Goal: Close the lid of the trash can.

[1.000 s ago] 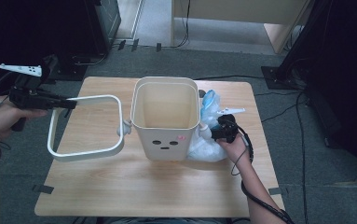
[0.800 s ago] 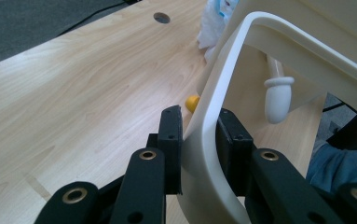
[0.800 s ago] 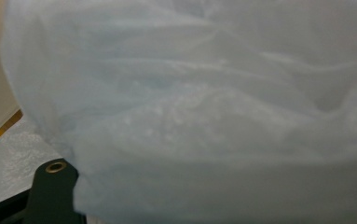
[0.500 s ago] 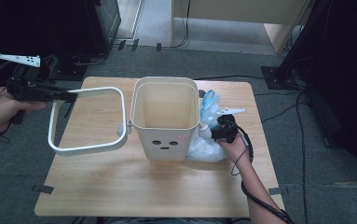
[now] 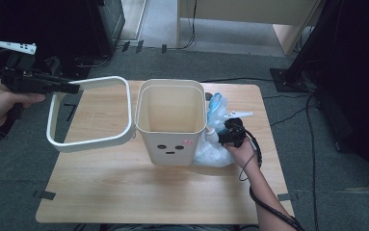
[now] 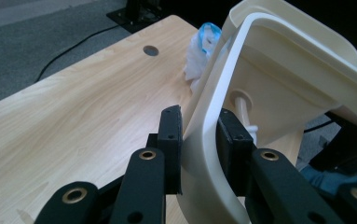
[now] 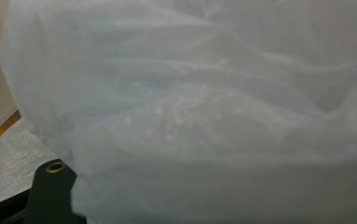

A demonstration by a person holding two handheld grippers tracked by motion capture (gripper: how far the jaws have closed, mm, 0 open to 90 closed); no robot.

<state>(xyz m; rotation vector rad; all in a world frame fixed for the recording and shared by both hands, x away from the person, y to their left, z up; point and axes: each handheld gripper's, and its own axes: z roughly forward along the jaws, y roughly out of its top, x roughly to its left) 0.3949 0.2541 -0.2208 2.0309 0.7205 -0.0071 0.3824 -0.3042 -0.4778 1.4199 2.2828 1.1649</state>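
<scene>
A cream bin point(image 5: 172, 144) with a small face on its front stands upright mid-table. Its cream ring-shaped lid frame point(image 5: 90, 142) is hinged at the bin's left rim and slants up to the left. My left gripper point(image 5: 73, 88) is shut on the frame's far-left corner, off the table's left side. In the left gripper view both pads clamp the frame point(image 6: 241, 51) between the jaws of the left gripper point(image 6: 199, 126), with the bin point(image 6: 297, 88) beyond. My right gripper point(image 5: 223, 137) presses into a translucent white plastic bag point(image 5: 216, 154) right of the bin. The bag point(image 7: 204, 102) hides its jaws.
The wooden table point(image 5: 124, 192) has a cable hole point(image 6: 150, 50) near its far edge. A blue-trimmed part of the bag point(image 6: 206, 35) lies behind the bin. Cables run over the grey carpet, and a black stand base point(image 5: 288, 77) sits at the table's far right.
My left gripper has risen with the lid frame, swinging the frame's free end up off the table on its hinge. The right hand and the bag have stayed put.
</scene>
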